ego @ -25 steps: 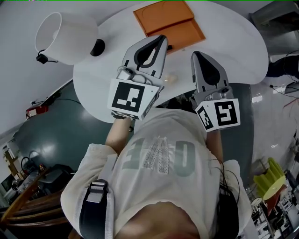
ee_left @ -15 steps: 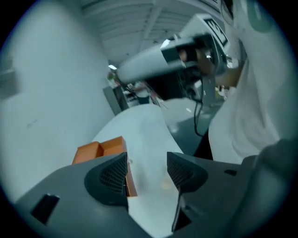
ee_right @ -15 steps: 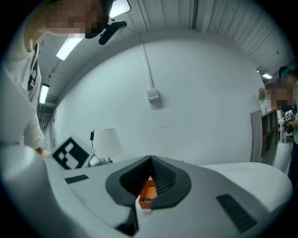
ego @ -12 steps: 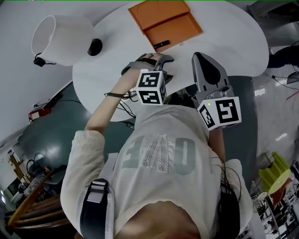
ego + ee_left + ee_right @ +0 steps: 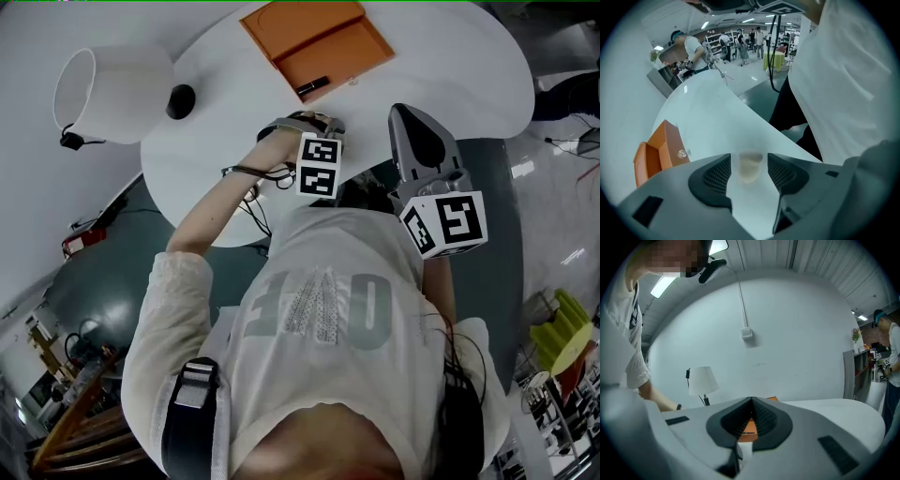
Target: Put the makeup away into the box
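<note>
Pale T-shirt print: large grey letters, centre of frame, too foreshortened to read.
Other readable text: none.

White table; lamp (white shade)

You wear a pale short-sleeved T-shirt with faded lettering and a dark shoulder strap with a grey buckle. Your left gripper and right gripper are grey, black-padded, each carrying a black-and-white marker cube.
</note>
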`<state>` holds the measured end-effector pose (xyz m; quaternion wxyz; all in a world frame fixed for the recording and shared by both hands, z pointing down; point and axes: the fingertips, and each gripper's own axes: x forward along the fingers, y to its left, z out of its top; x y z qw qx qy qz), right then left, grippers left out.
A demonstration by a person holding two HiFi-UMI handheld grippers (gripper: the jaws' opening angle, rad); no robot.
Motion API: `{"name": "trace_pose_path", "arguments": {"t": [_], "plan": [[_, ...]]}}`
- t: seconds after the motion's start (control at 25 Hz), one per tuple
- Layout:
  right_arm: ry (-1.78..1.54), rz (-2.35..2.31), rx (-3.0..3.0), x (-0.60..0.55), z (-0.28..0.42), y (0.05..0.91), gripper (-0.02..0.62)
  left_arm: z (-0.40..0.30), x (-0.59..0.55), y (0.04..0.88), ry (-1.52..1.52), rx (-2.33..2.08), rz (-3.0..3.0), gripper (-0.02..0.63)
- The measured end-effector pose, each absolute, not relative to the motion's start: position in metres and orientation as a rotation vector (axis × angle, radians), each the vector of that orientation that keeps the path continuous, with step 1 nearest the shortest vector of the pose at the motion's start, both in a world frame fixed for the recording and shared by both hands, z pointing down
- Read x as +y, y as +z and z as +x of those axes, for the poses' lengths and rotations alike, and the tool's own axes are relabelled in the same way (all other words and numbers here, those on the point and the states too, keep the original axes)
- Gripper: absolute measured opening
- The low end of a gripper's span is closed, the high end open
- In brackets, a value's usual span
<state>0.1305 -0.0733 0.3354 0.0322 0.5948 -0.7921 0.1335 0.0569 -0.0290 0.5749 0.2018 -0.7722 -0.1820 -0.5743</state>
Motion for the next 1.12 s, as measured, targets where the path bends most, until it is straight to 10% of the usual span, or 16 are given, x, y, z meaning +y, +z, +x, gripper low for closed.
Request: {"name": "trace_pose_path", "arguments": {"t": [0.76,1.12], "plan": [[0.4,1.838,-2.461,-0.077,0.128,0.329,0.005,0.061,-0.037,0.585,-1.72,-0.421,-2.255,0.16],[0.371,1.894,-2.496,-0.081,0.133,0.314,0.005,0.103,-0.092,0.418,-0.863,0.422,-3.234,0.16]]}}
